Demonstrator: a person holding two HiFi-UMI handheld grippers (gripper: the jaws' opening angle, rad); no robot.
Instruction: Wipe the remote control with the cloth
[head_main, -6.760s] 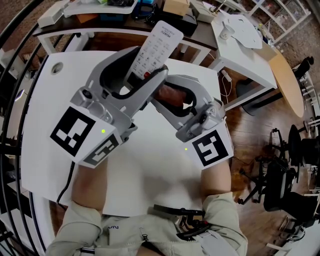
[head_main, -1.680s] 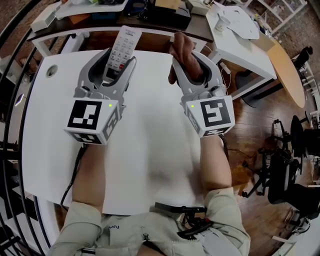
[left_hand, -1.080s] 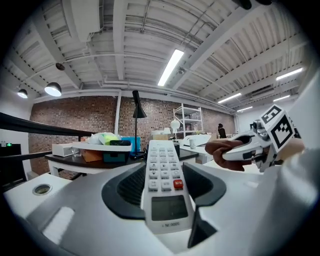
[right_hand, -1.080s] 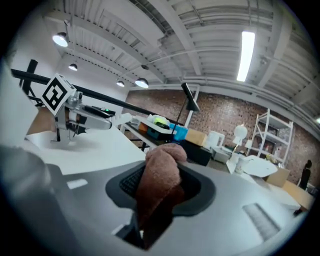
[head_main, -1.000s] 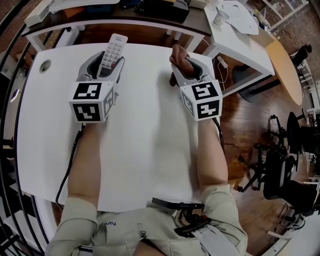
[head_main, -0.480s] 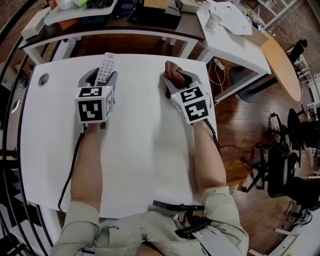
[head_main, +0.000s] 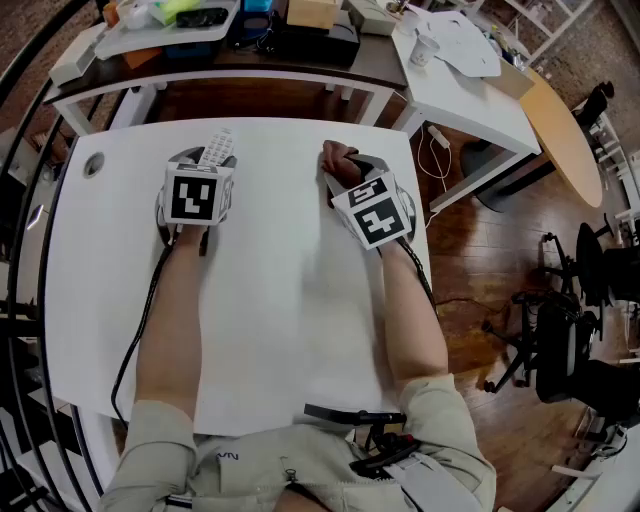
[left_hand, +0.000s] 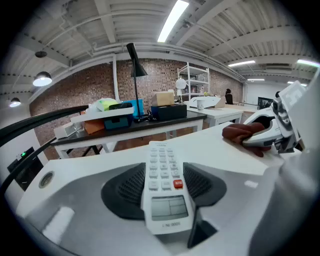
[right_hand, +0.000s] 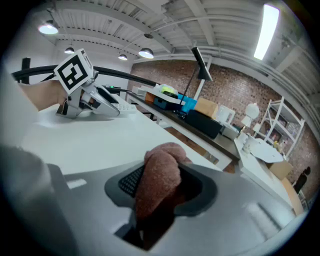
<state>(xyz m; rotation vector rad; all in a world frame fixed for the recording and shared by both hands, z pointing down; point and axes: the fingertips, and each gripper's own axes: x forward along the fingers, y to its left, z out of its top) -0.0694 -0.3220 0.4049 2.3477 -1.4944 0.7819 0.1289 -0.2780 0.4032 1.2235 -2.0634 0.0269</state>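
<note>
The remote (left_hand: 161, 162) is a slim white plastic slab with rows of pale keys, one red key and a grey display at its near end. The left gripper (left_hand: 165, 192) pinches it by the long edges between its fingers (left_hand: 125, 190), whose dark ribbed faces sit in smooth grey shells. In the head view it is at 11 o'clock on the counter (head_main: 280, 300), with its keyed end sticking out past the fingers toward 12. Whether that end touches the surface I cannot tell.

The cloth (right_hand: 159, 172) is reddish-brown terry, nubby and bunched into a rounded lump. The right gripper (right_hand: 162, 192) has it between its fingers (right_hand: 129, 184), which have just been easing apart a little. The fabric lies against the ribbed face at 9 o'clock in the right gripper view and fills most of the gap, so it is pinched. It sits at 1 o'clock on the counter, well apart from the remote, with only white surface showing between the two.

The counter is matte white with rounded corners and a round grommet (head_main: 92, 165) at 10 o'clock. A black cable (head_main: 138, 320) trails from the left gripper beside the forearm (head_main: 175, 320) toward 7. Past the far edge, at 12, stands a dark counter (head_main: 260, 62) carrying a white tray (head_main: 165, 25) and a thin black lamp (left_hand: 137, 61). A white side counter (head_main: 470, 90) angles off at 1. There is glossy wood floor (head_main: 490, 300) at 3 and black chairs (head_main: 560, 340) at 4.
</note>
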